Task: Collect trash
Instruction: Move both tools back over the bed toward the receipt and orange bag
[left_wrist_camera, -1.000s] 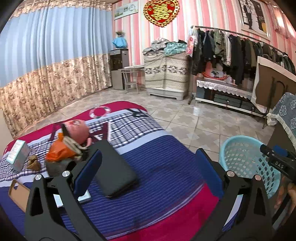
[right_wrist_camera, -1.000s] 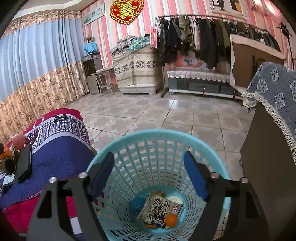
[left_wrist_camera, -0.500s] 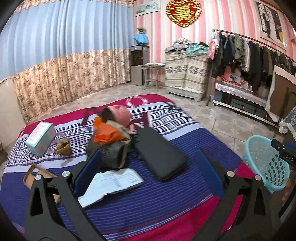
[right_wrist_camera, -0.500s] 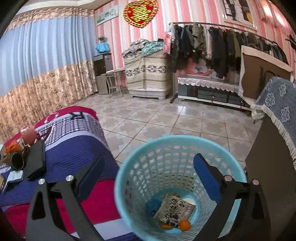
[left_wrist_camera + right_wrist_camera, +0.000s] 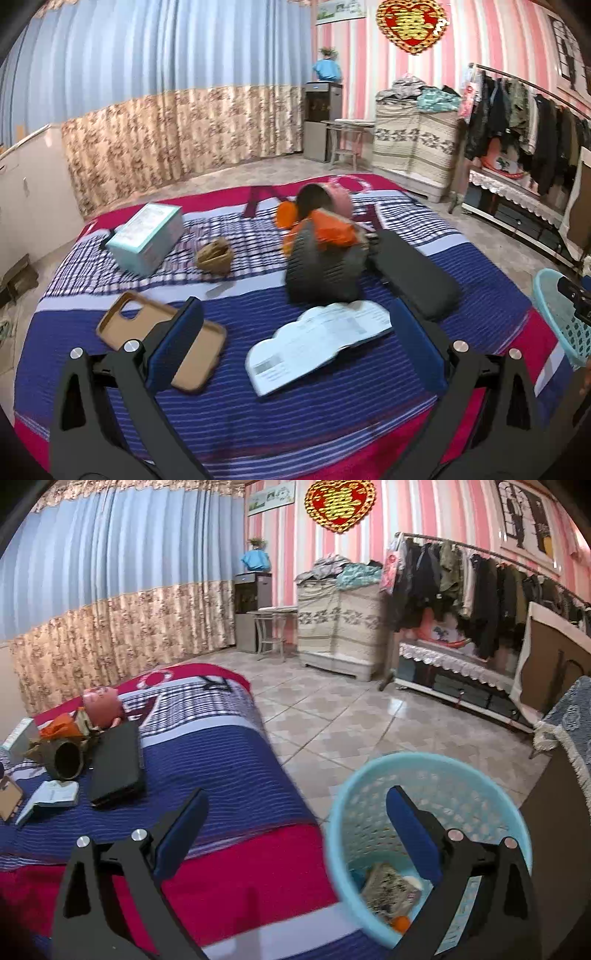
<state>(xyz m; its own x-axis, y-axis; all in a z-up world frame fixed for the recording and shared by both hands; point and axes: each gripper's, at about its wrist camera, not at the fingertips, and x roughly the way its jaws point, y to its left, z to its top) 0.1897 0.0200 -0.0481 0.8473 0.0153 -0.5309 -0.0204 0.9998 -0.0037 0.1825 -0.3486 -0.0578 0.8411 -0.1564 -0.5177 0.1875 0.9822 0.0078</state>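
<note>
My left gripper (image 5: 295,341) is open and empty above the near part of the bed, with a white folded paper booklet (image 5: 317,341) lying between its fingers' line of sight. A crumpled brown wrapper (image 5: 214,254) and an orange bag (image 5: 328,230) on a dark round container (image 5: 323,267) lie further back. My right gripper (image 5: 295,834) hangs open and empty over the bed's corner, beside the light blue basket (image 5: 373,786). A printed packet (image 5: 391,890) and an orange thing (image 5: 400,923) lie in the basket's bottom.
On the striped bed cover (image 5: 258,398) lie a tan phone case (image 5: 162,339), a teal box (image 5: 147,232), a black flat case (image 5: 413,273) and a pink pot (image 5: 332,197). A dark cabinet (image 5: 554,849) stands right of the basket. A clothes rack (image 5: 480,590) lines the far wall.
Both views have swung left. The left gripper moved from the bed's right side over the booklet and phone case. The right gripper left the basket's mouth, opening wider, and now hangs over the bed corner.
</note>
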